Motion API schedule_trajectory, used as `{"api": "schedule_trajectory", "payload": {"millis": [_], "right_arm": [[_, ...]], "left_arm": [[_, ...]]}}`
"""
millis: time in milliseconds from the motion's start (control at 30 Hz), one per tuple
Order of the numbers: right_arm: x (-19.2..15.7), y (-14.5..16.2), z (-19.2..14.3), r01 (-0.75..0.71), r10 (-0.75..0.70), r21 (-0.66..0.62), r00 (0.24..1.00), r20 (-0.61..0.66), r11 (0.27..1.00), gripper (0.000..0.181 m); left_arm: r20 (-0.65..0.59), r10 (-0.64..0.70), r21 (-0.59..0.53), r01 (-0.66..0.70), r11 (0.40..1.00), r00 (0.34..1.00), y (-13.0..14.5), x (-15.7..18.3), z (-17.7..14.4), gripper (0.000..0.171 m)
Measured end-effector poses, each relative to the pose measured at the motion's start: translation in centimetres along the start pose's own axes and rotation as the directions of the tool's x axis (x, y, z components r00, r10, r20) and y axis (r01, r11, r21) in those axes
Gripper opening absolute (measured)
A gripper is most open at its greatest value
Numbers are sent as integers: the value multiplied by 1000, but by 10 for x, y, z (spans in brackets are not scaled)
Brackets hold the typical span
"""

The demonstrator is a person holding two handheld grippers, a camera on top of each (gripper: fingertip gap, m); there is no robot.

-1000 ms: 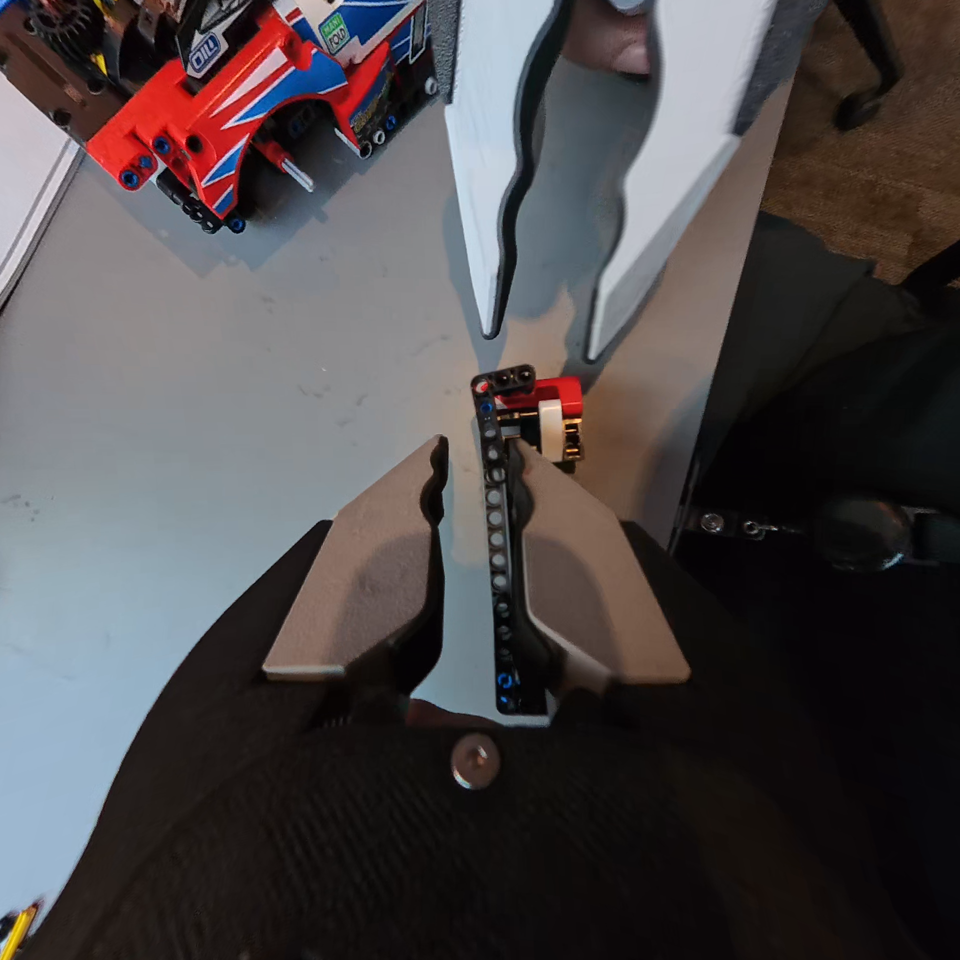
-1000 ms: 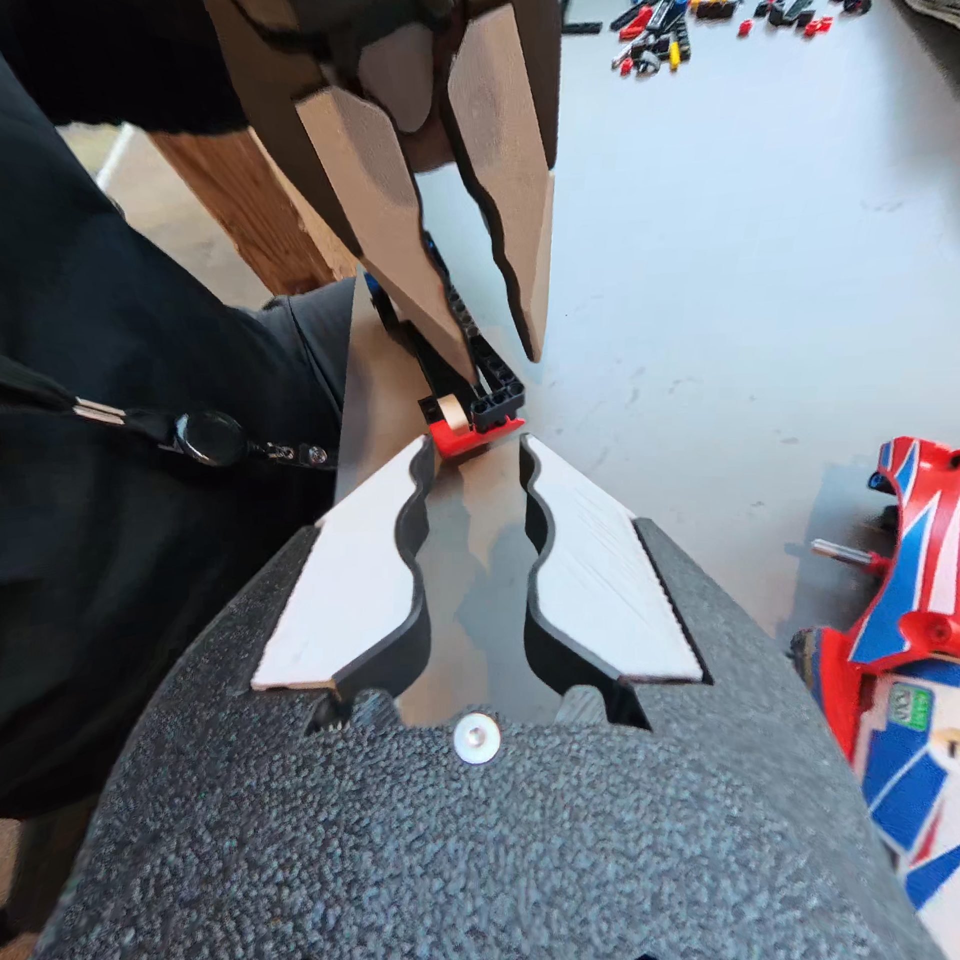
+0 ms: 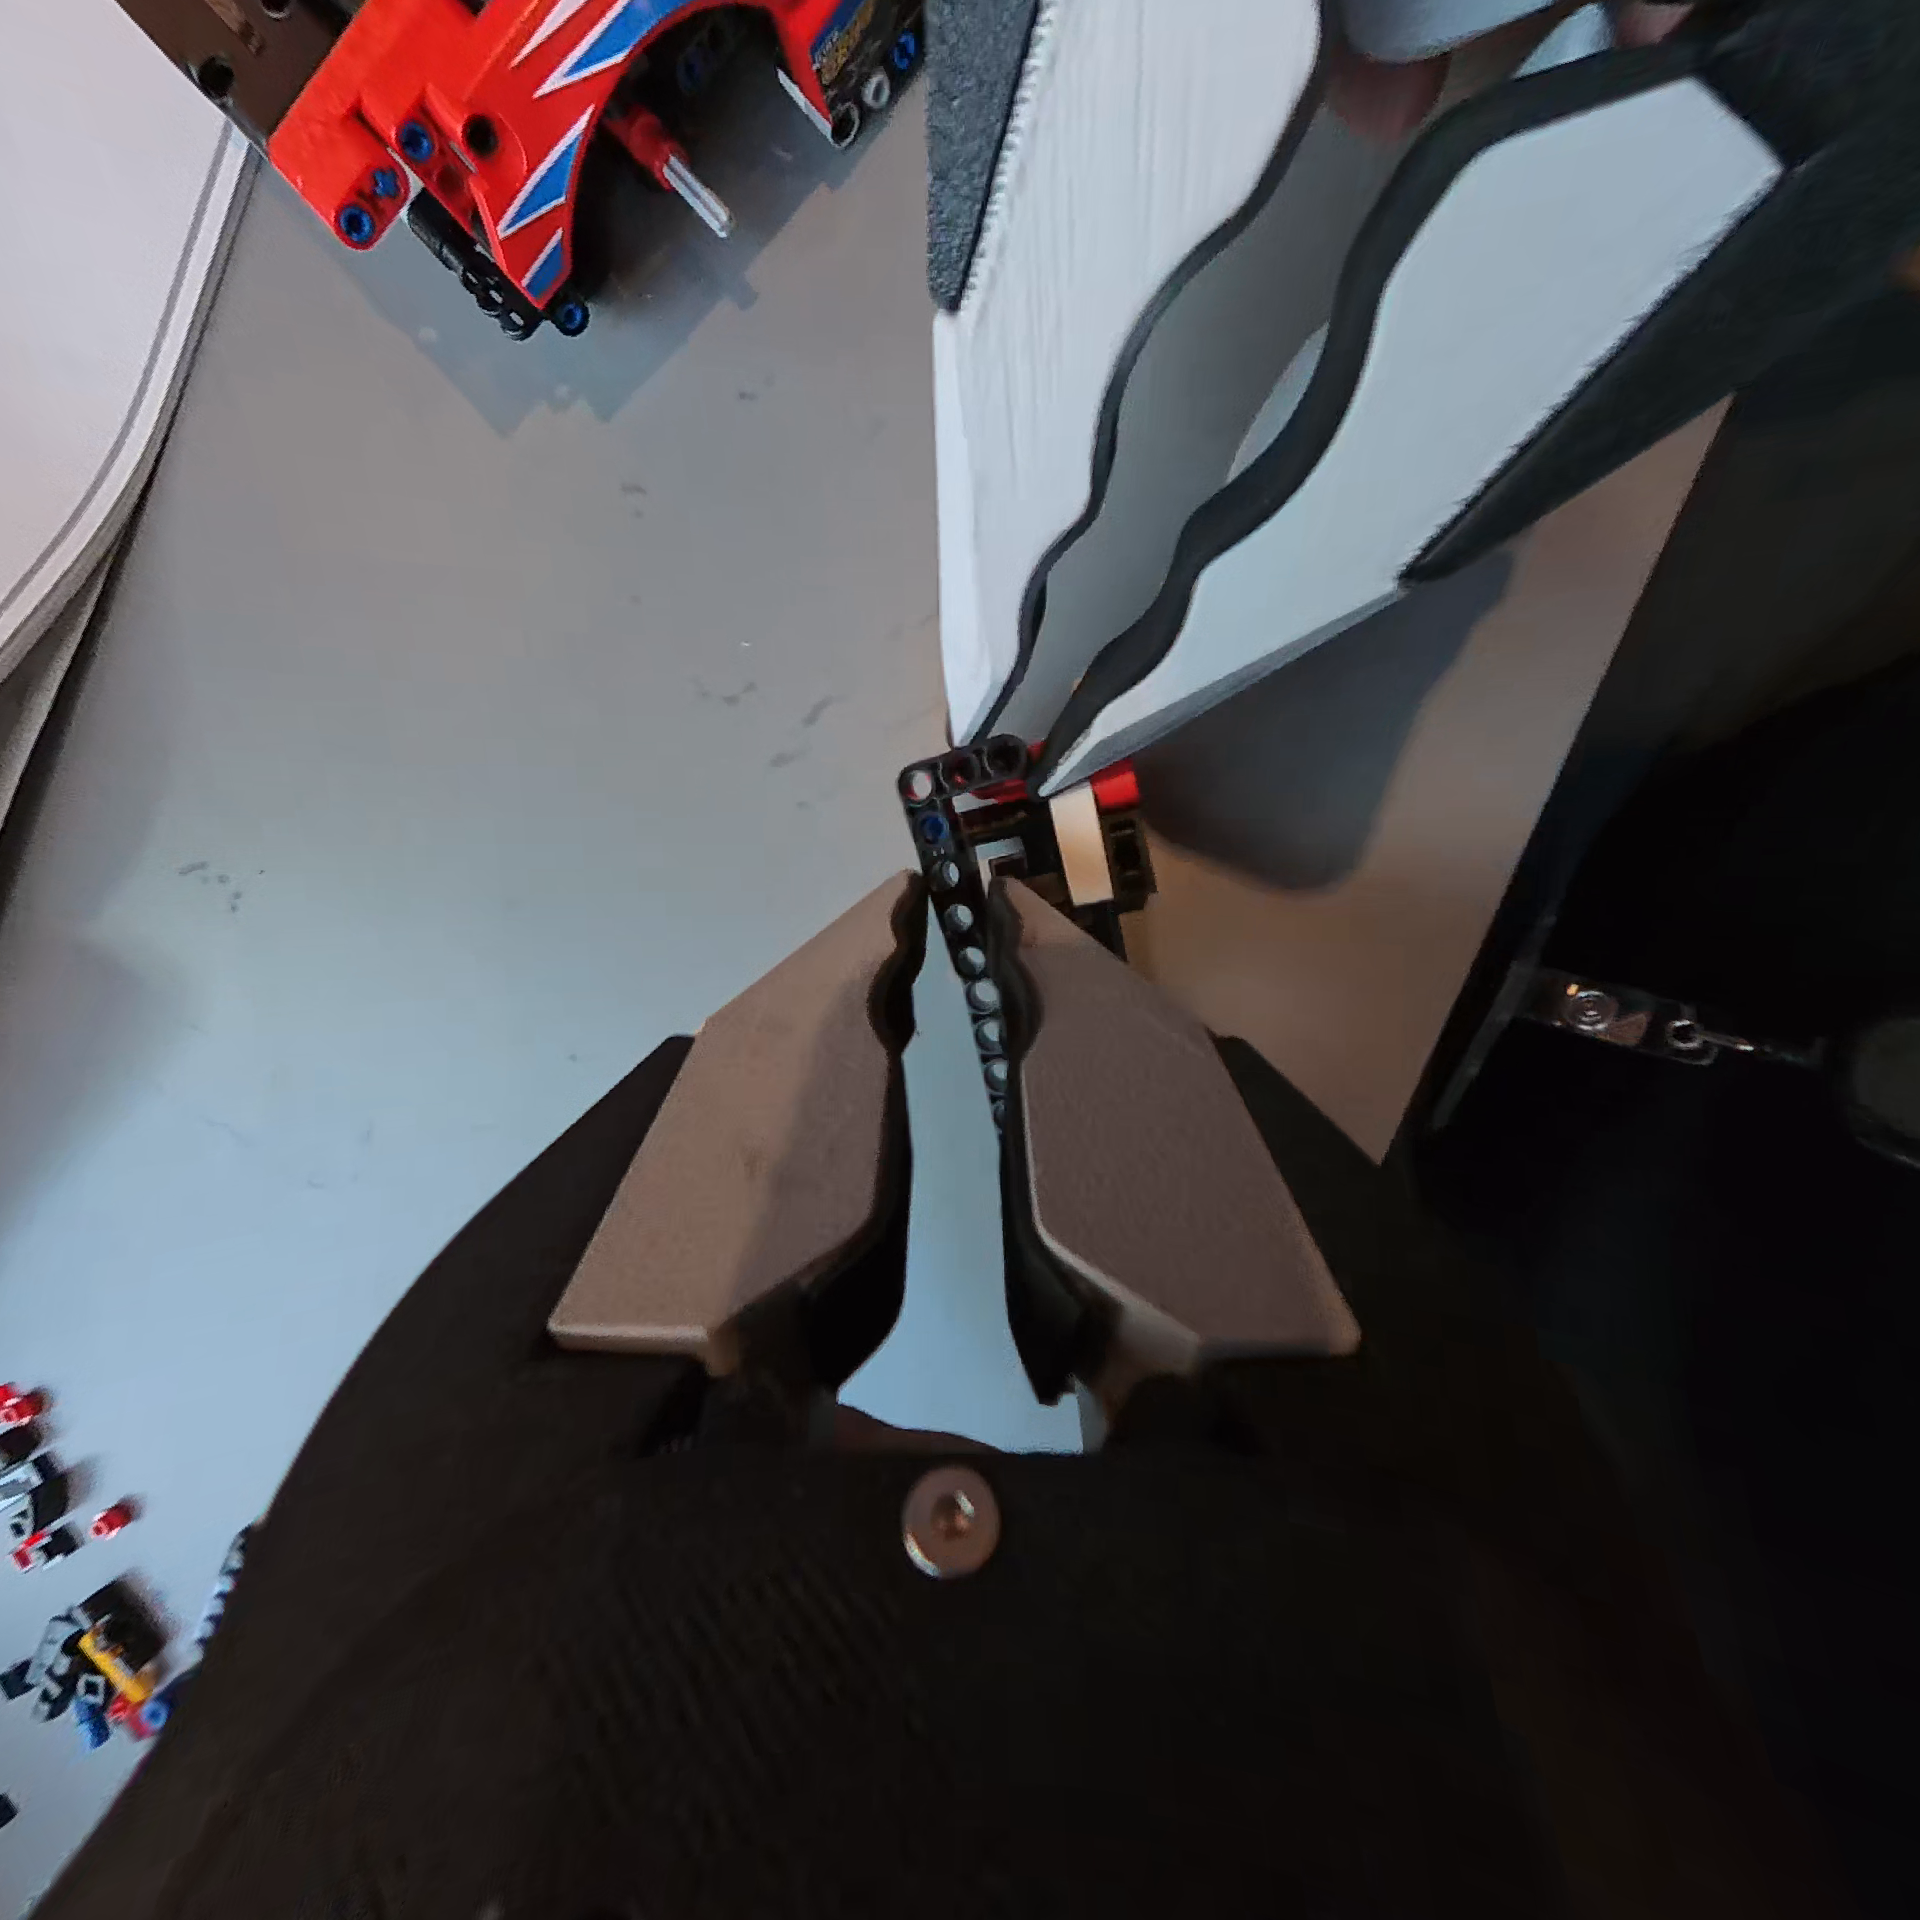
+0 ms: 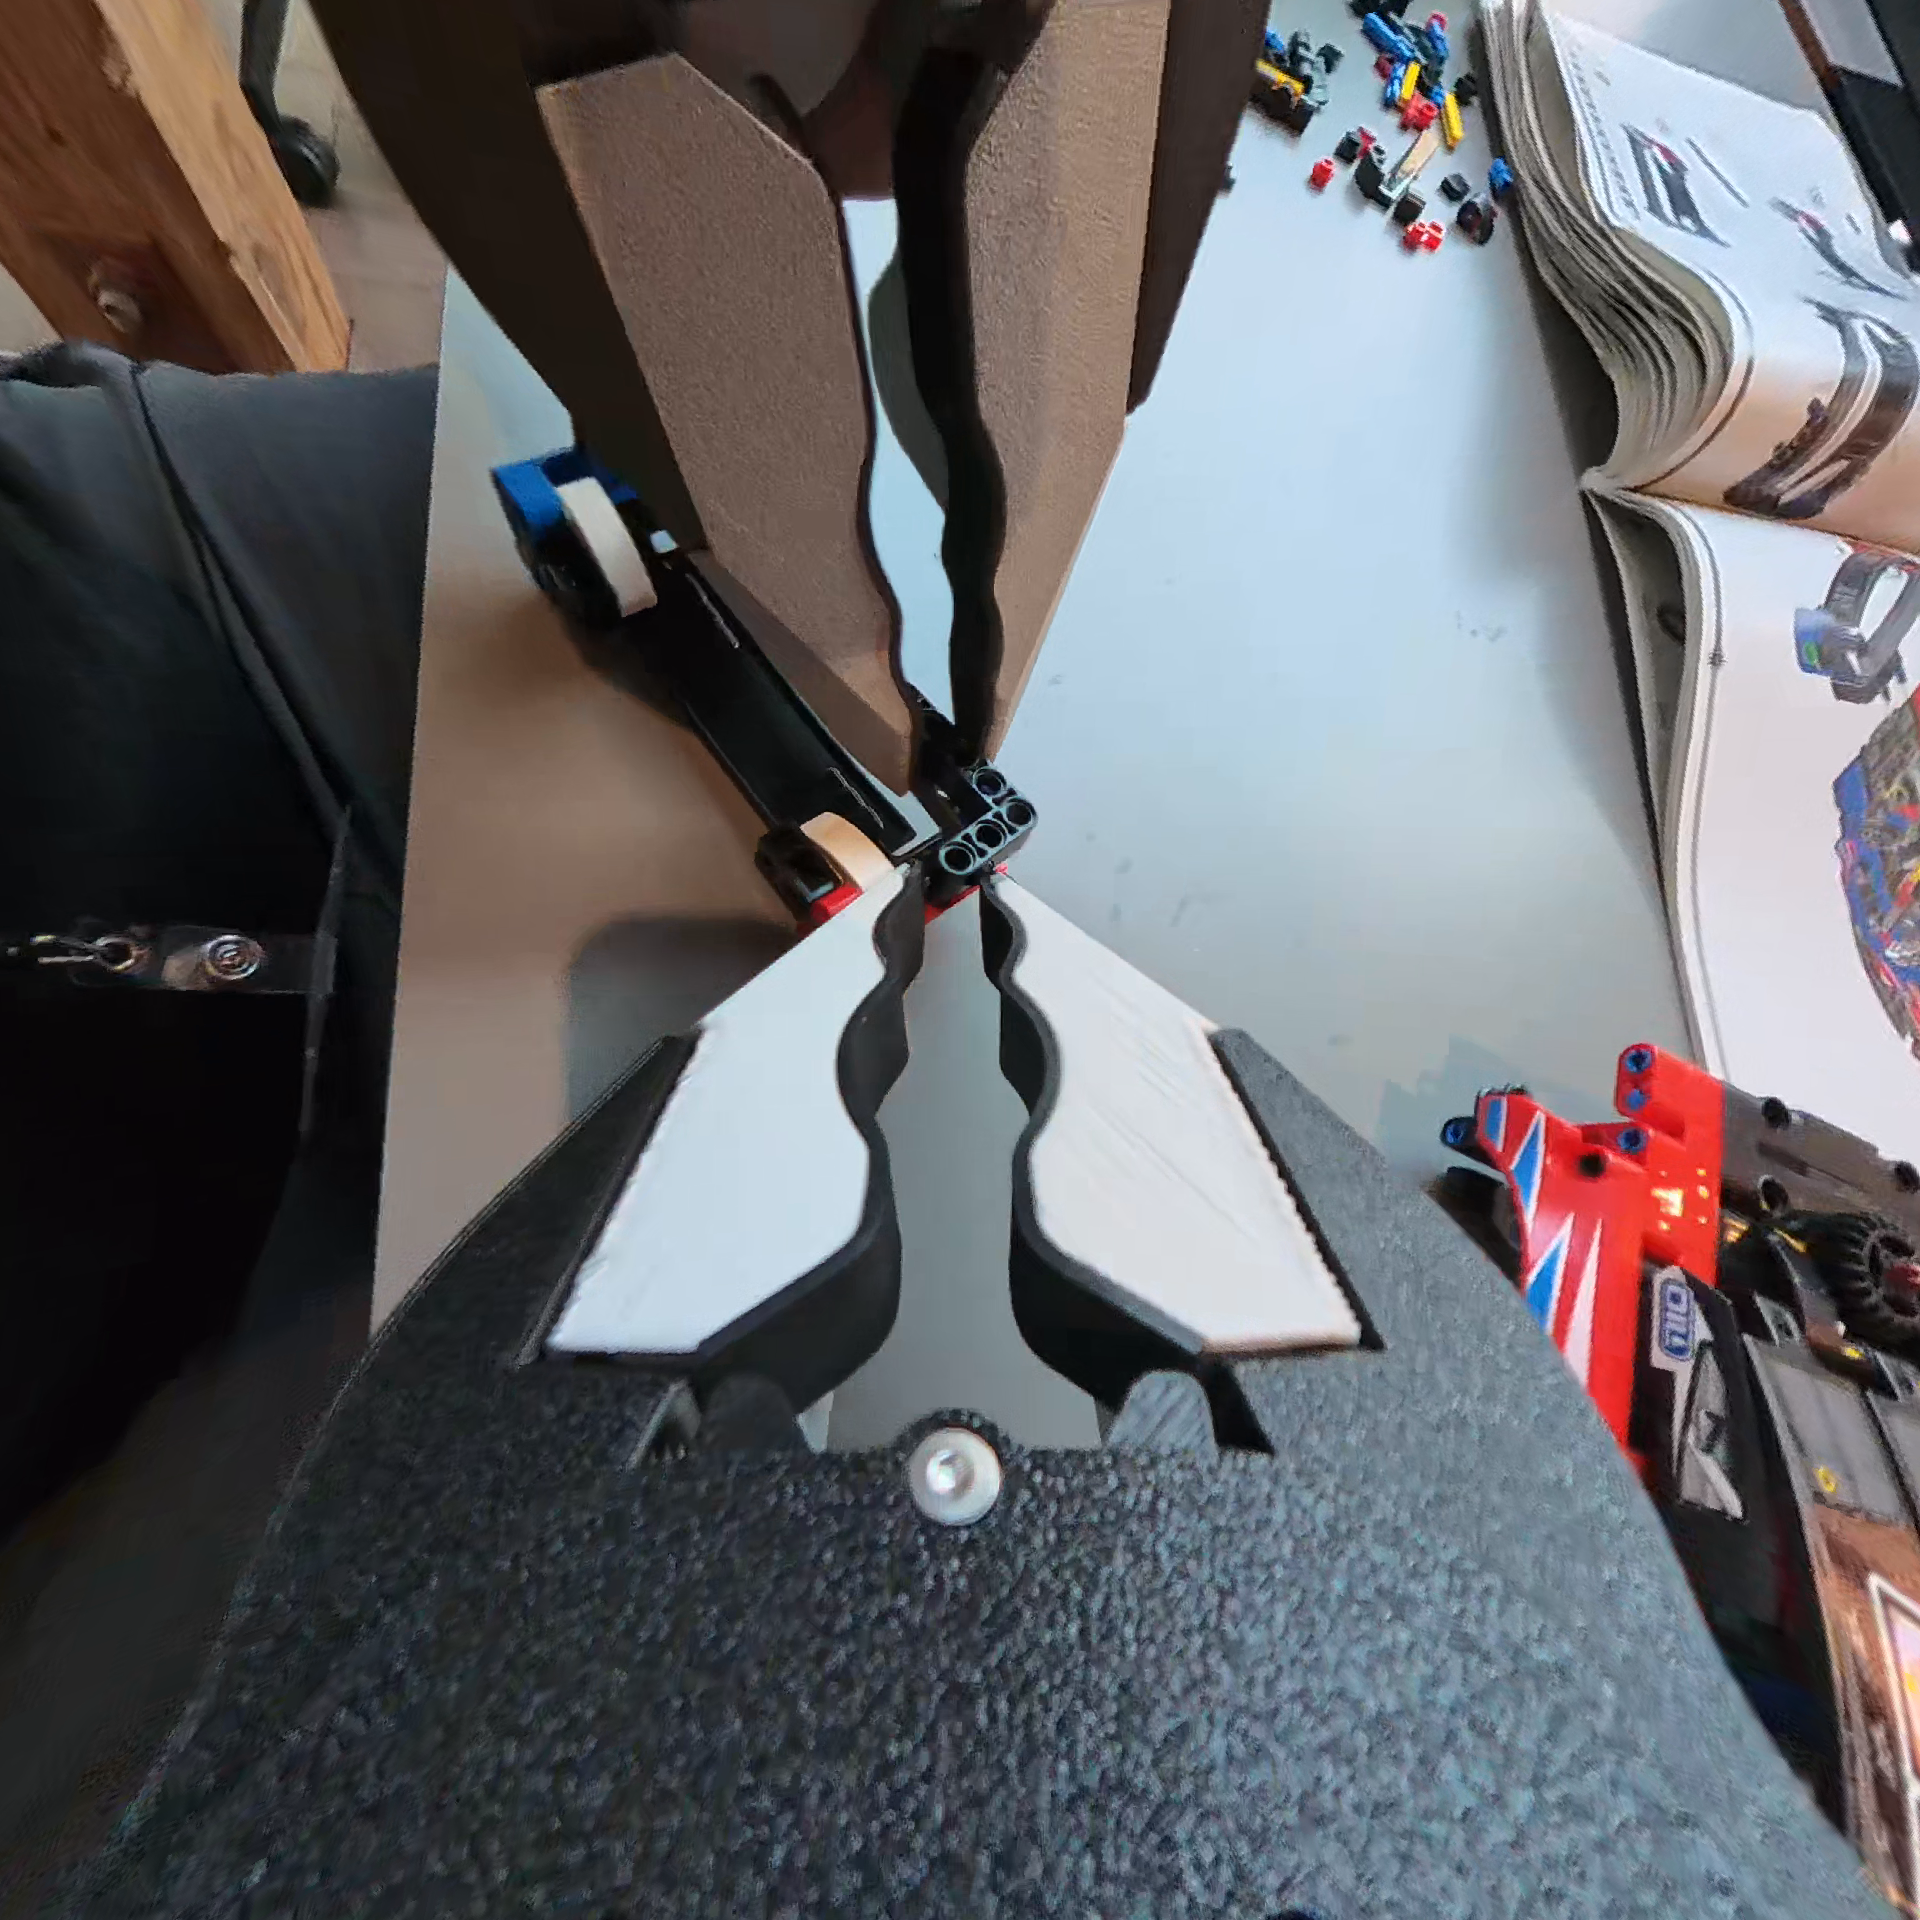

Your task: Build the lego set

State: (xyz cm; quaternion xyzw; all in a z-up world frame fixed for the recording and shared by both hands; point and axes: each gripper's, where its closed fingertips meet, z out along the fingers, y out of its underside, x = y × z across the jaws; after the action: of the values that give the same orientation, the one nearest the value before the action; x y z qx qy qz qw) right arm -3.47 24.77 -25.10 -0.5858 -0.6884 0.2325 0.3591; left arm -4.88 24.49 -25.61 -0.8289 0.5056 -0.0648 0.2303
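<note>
Lego frame (image 3: 961, 935) sits at the table's (image 3: 520, 831) near edge, pinched by our left tongs (image 3: 954, 894) so it can't twist. Right tongs (image 4: 948, 899), from 12 o'clock, are nearly closed on its red end piece (image 3: 1117, 781); probably pressing it home.

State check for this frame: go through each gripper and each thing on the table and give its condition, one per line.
Left gripper: shut on the black beam.
Black beam: pinched edge-on, L-end sticking out.
Right gripper: closed onto the subassembly's red end.
Subassembly: lying by the table edge.
Red car: partly built, axle bare.
Booklet: open.
Loose parts: scattered.
</note>
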Motion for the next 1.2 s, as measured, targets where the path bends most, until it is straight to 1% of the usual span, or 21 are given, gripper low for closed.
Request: {"api": "schedule_trajectory", "payload": {"millis": [33, 100, 200, 233, 300, 367, 400, 467, 500, 533, 600, 633, 733, 800, 833, 867, 900, 967, 1067, 1133, 1200], "right_arm": [[2, 0, 0, -12, 12, -1, 1000, -6, 1000, 11], [6, 1, -4, -53, 53, 6, 998, -23, 999, 15], [1, 3, -18, -231, 232, 59, 973, -4, 971, 32], [-1, 4, -21, -304, 305, 77, 952, -2, 950, 38], [-4, 10, -25, -406, 410, 92, 912, -29, 909, 44], [-10, 9, -22, -466, 474, 121, 879, -46, 876, 52], [-11, 11, -19, -482, 490, 107, 869, -70, 869, 54], [-2, 9, -16, -459, 474, 120, 866, -160, 880, 56], [1, 6, -15, -454, 471, 130, 864, -177, 882, 53], [0, 4, -11, -459, 473, 115, 867, -158, 881, 52], [-4, 7, -2, -474, 479, 68, 867, -136, 878, 58], [-3, 10, 1, -474, 475, 45, 866, -153, 879, 60], [0, 10, 3, -466, 465, 41, 865, -188, 884, 63], [-2, 9, 8, -459, 454, 19, 872, -184, 888, 64], [-4, 9, 10, -446, 441, 10, 880, -177, 895, 60], [-6, 8, 11, -430, 424, 0, 891, -163, 903, 49], [-7, 8, 13, -420, 414, -7, 897, -155, 908, 44], [-7, 8, 14, -410, 404, -17, 904, -137, 912, 40], [-3, 9, 15, -395, 391, -22, 914, -109, 918, 42], [-1, 10, 16, -359, 355, -29, 930, -95, 933, 43], [0, 10, 17, -323, 320, -34, 944, -77, 946, 38]], "left_arm": [[11, 10, -4, -10, 1000, 1000, 0, -2, -1, 11], [36, 26, -4, -26, 1000, 999, 0, -7, -5, 22], [40, 0, 34, -1, 999, 999, -3, -18, -15, 23], [27, -18, 59, 16, 998, 999, -5, -21, -18, 24], [-47, -72, 86, 76, 993, 996, -6, -20, -20, 28], [-94, -100, 113, 110, 987, 991, -9, -17, -20, 31], [-108, -105, 127, 119, 985, 989, -10, -16, -19, 31], [-124, -122, 117, 137, 984, 985, -10, -14, -13, 38], [-117, -112, 119, 126, 985, 987, -11, -13, -10, 39], [-101, -82, 132, 95, 987, 992, -14, -13, -9, 38], [-55, 20, 145, -12, 989, 998, -20, -10, -7, 32], [-18, 75, 123, -72, 990, 997, -19, -12, -7, 32], [36, 248, 93, -250, 964, 968, -20, -20, -10, 24], [-38, 334, 100, -329, 939, 942, -22, -15, -8, 26], [-61, 351, 96, -345, 934, 934, -23, -15, -7, 26], [-92, 368, 83, -361, 929, 925, -22, -15, -5, 27], [-132, 396, 78, -389, 918, 909, -21, -11, -3, 27], [-149, 434, 61, -429, 901, 889, -21, -14, 1, 16], [-176, 431, 27, -433, 901, 885, -17, -19, 6, 12], [-190, 429, 37, -430, 902, 883, -18, -20, 5, 12], [-195, 424, 32, -426, 904, 885, -17, -22, 4, 12]]}}
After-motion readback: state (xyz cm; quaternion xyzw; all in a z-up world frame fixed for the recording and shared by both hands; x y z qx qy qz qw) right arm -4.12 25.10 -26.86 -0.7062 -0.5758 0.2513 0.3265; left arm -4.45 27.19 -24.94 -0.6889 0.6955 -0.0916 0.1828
